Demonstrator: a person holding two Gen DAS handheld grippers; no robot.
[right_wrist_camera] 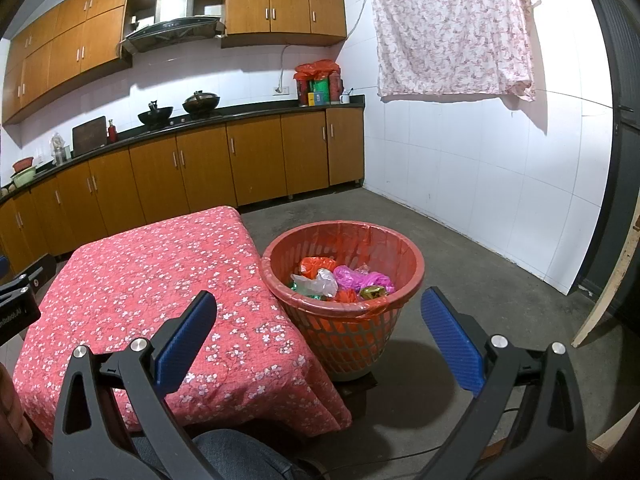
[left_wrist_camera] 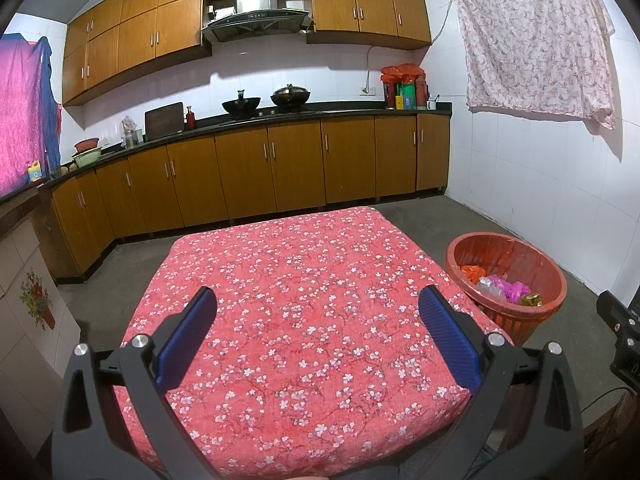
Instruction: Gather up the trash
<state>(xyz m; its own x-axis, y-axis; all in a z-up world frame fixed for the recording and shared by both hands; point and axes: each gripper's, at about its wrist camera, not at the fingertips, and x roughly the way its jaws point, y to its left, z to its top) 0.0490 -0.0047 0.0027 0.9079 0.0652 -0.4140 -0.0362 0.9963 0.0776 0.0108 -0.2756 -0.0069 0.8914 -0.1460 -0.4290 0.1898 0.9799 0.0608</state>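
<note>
Right gripper (right_wrist_camera: 318, 310) spread, near trash-filled basket (right_wrist_camera: 416, 258)

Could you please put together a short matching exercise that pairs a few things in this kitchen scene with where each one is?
Things:
1. Red basket
2. Pink crumpled bag
3. Floral sheet
4. Lidded wok

Places:
A. Hanging on the white wall
B. On the floor beside the covered table
C. On the stove on the counter
D. Inside the basket

Pairs: 1-B, 2-D, 3-A, 4-C
</note>
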